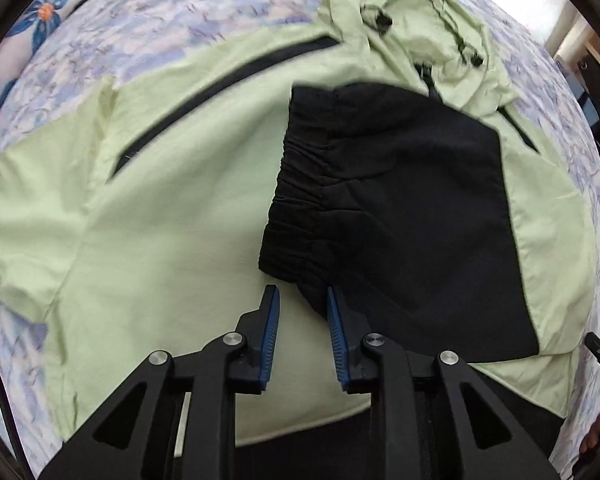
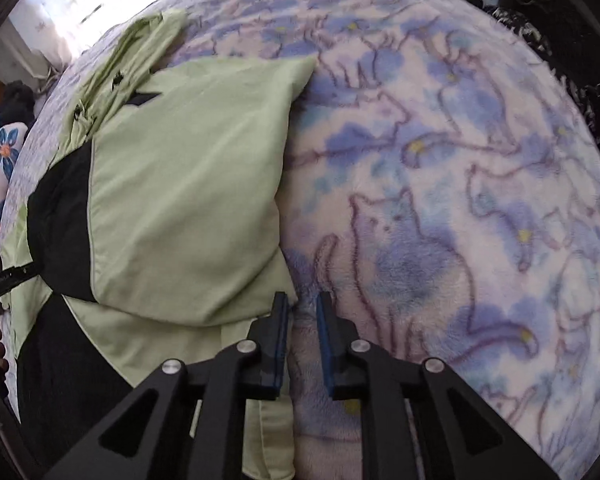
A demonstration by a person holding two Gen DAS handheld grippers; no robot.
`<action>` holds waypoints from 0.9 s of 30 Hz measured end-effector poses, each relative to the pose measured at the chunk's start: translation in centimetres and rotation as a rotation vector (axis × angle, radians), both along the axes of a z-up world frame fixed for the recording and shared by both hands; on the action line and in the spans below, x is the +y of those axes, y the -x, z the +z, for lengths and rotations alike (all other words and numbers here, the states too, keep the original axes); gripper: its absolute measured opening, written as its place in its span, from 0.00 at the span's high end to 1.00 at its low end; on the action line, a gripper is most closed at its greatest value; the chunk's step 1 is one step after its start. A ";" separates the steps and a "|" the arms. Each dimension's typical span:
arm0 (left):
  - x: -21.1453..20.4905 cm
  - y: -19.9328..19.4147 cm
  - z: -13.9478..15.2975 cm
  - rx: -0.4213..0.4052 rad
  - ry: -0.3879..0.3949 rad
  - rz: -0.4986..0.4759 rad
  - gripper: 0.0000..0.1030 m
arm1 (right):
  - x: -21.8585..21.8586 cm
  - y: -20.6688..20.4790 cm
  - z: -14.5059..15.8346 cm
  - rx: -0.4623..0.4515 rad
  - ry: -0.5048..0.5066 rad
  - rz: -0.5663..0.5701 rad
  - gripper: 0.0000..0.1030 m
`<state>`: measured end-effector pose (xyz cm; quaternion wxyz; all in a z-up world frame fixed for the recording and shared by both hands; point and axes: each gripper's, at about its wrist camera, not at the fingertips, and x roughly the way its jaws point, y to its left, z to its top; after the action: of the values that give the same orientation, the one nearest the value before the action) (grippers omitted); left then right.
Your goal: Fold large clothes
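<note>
A light green hooded jacket (image 1: 172, 208) with black panels lies spread on the bed. Its right sleeve is folded across the body, ending in a black elastic cuff (image 1: 300, 184). The hood (image 1: 420, 16) lies crumpled at the far end. My left gripper (image 1: 302, 296) is open and empty, hovering just below the black cuff. In the right wrist view the folded sleeve (image 2: 188, 184) fills the left side. My right gripper (image 2: 302, 304) is open and empty over the jacket's right edge, where the green fabric meets the blanket.
A fleece blanket (image 2: 460, 200) with blue flowers and cat outlines covers the bed. A white pillow with blue flowers (image 1: 32, 40) lies at the far left. Dark furniture stands beyond the bed edge (image 2: 560, 40).
</note>
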<state>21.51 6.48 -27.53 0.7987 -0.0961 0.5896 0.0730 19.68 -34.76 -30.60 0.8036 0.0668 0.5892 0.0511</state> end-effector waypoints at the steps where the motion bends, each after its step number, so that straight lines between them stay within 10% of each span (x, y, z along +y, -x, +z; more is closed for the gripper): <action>1: 0.2 0.3 0.8 -0.012 -0.011 0.016 0.78 | 0.1 0.2 0.8 -0.026 0.001 -0.009 0.86; 7: -1.6 1.8 3.8 -0.132 0.005 0.081 0.63 | 3.7 0.7 3.6 -0.144 -0.049 0.008 0.74; 16: -7.7 -1.5 -1.9 -0.037 0.072 0.033 0.68 | 13.6 -0.8 0.9 -0.111 -0.083 0.240 0.74; 27: -5.8 -2.8 -1.6 -0.011 0.058 0.029 0.68 | 4.7 -1.0 -0.5 -0.031 0.091 0.060 0.76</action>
<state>24.30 0.72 -29.10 0.7976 -0.1281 0.5856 0.0669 20.66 -30.08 -31.11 0.8130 0.0120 0.5800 0.0494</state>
